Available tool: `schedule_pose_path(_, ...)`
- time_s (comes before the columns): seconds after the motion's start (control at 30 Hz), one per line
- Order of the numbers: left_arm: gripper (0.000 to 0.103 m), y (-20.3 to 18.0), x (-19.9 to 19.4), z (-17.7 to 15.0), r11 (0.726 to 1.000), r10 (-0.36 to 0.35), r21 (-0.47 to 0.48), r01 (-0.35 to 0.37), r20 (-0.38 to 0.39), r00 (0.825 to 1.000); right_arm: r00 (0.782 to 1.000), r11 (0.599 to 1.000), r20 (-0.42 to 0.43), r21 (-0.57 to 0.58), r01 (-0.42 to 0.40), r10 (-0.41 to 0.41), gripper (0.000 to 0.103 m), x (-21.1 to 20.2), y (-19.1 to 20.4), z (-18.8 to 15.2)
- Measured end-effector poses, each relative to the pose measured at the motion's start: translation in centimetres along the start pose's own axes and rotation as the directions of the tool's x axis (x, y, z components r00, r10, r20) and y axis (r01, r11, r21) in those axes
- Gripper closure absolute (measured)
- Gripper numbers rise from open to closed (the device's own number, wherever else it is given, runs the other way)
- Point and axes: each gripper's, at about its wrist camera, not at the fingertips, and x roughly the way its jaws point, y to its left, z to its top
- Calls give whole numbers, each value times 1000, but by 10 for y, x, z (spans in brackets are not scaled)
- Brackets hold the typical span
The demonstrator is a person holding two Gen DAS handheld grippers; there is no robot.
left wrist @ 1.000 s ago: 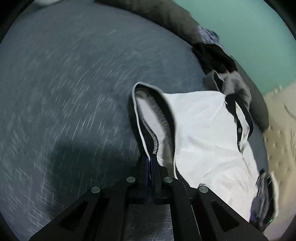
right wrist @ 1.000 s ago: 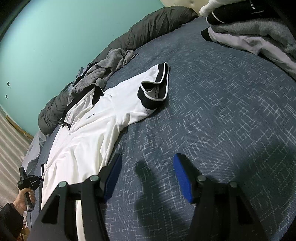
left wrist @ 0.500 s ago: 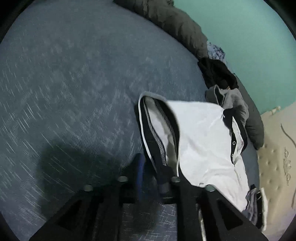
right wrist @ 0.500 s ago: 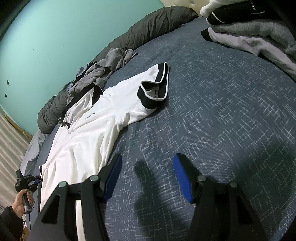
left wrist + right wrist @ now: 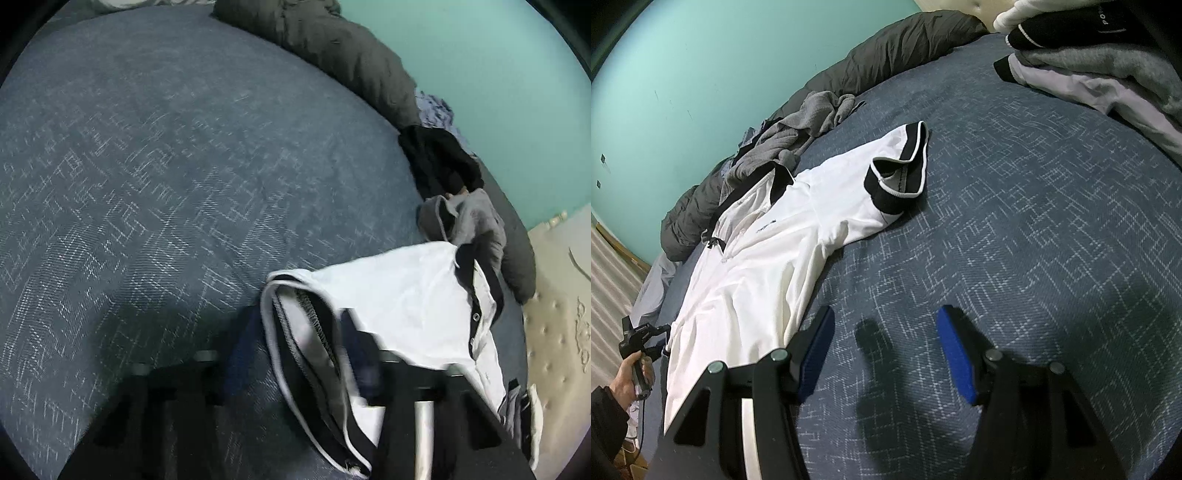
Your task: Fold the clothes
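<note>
White polo shirt (image 5: 764, 251) flat on blue bedspread (image 5: 1034, 240), far-left. Left gripper (image 5: 301, 354) fingers spread, sleeve cuff (image 5: 295, 332) lying between, loose. Right gripper (image 5: 884, 354) wide, empty, bare bedspread ahead. Folded stack (image 5: 1089, 62) far right.

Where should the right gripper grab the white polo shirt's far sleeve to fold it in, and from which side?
Grip the black-banded cuff of the white polo shirt, probably from the open bedspread side. The cuff stands puffed up in a loop, giving one finger room under its edge, and the right gripper is open beside the hem.
</note>
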Motion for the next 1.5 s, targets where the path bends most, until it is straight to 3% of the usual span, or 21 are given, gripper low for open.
schedule_pose_path(0.03, 92, 0, 0, 0, 1000, 1, 0, -1, 1, 1000, 1000, 1000, -1, -1, 1, -1, 44, 0, 0, 0)
schedule_pose_path(0.07, 99, 1, -1, 0, 1000, 4, 6, -4, 2, 1000, 1000, 1000, -1, 0, 0, 0, 44, 0, -1, 0)
schedule_pose_path(0.4, 99, 15, -13, -4, 999, 36, 9, -36, 2, 999, 1000, 1000, -21, -8, 23, -23, 44, 3, 1, 2)
schedule_pose_path(0.7, 97, 10, -35, -9, 996, 58, 64, -59, 8, 998, 995, 997, -69, -23, 70, -71, 44, 6, 9, 8)
schedule_pose_path(0.8, 94, 12, -48, -11, 994, 67, 84, -68, 15, 998, 992, 996, -99, -26, 80, -82, 39, 6, 14, 15)
schedule_pose_path(1.03, 71, 16, -79, -20, 989, 64, 136, -66, 16, 998, 989, 996, -117, -24, 86, -88, 37, 2, 26, 46)
schedule_pose_path(1.33, 70, 9, -95, -39, 982, 41, 187, -37, -19, 999, 988, 994, -122, 44, 101, -95, 37, 31, 16, 102)
schedule_pose_path(1.5, 69, 5, -93, -48, 980, 49, 197, -42, -29, 998, 981, 989, -157, 82, 124, -110, 37, 51, 6, 115)
